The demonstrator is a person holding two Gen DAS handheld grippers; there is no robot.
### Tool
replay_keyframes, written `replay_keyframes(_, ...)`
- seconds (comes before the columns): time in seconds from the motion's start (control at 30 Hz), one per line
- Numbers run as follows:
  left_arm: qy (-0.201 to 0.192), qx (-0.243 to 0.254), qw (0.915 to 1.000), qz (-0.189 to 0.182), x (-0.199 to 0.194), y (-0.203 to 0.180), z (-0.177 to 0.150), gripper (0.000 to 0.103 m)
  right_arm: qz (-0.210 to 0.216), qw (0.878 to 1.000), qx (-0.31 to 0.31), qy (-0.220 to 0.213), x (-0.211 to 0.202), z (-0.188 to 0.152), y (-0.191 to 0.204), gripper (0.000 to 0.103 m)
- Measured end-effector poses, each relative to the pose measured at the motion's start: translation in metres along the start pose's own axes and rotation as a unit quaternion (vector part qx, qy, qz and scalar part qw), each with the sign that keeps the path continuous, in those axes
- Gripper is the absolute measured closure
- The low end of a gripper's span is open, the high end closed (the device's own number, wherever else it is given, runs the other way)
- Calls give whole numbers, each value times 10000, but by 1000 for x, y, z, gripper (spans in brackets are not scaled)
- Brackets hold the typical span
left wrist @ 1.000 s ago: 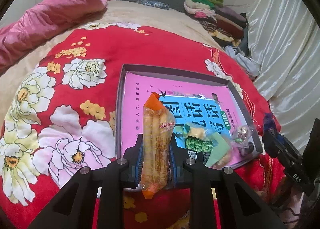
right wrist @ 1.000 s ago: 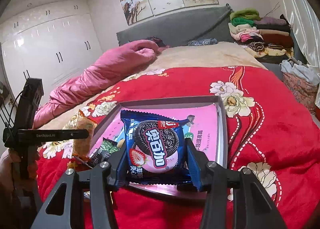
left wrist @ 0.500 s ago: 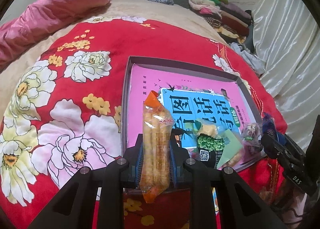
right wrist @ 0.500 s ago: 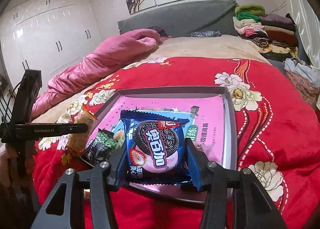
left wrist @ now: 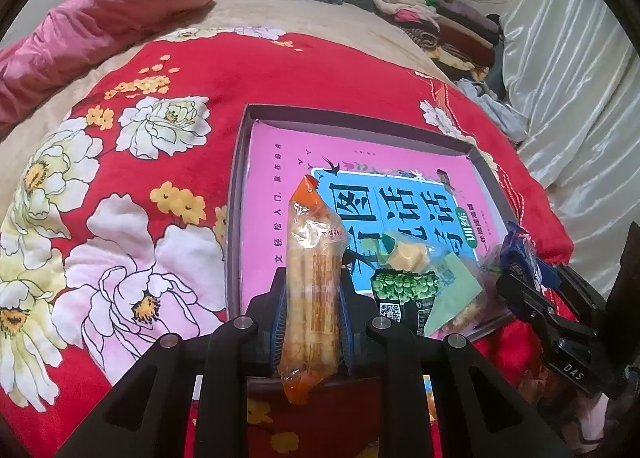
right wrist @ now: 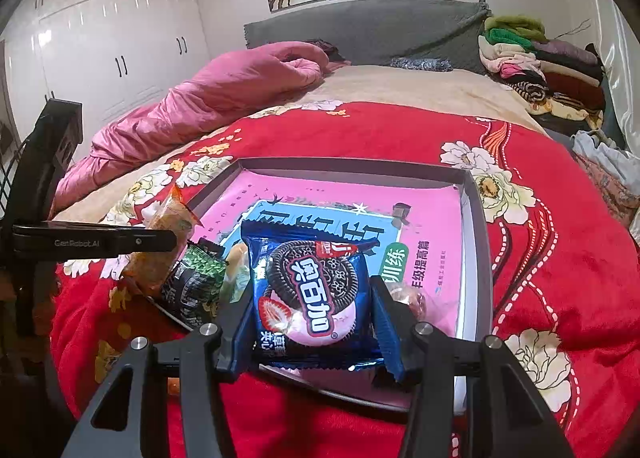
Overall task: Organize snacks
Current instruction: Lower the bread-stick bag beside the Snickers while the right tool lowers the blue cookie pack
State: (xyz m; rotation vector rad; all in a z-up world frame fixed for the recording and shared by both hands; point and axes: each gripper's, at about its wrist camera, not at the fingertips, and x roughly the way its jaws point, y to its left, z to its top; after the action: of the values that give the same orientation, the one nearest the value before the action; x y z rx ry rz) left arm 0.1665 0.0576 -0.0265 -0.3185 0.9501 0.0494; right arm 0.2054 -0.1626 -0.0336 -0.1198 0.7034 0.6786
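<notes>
My left gripper (left wrist: 314,310) is shut on an orange snack-stick packet (left wrist: 314,278) and holds it upright over the near left corner of a grey tray (left wrist: 236,194) lined with a pink and blue book. My right gripper (right wrist: 310,326) is shut on a blue cookie packet (right wrist: 310,290) over the tray's near edge (right wrist: 478,258). A green and black snack packet (left wrist: 402,294), a yellow sweet (left wrist: 406,256) and a pale green packet (left wrist: 452,290) lie in the tray's near corner. The green packet (right wrist: 196,278) and the orange packet (right wrist: 160,250) also show in the right wrist view.
The tray lies on a red flowered blanket (left wrist: 132,186) on a bed. A pink quilt (right wrist: 208,98) is bunched at the far left, folded clothes (right wrist: 536,62) are stacked at the far right. The right gripper (left wrist: 548,306) shows in the left view, the left one's body (right wrist: 92,244) in the right.
Both grippers have moved forward over the tray with their packets still held. The tray looks nearer and larger in both views.
</notes>
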Motion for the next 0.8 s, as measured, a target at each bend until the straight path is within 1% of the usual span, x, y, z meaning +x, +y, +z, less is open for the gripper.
replay_keyframes(0.57,27,29,10000,-16,0,-2,-2,80,8,10000,-12,41,2,0,2,51)
replay_keyframes(0.8,12,67,10000,-12,-2,-3,-1,80,55,10000,18,4,0,1,2,47)
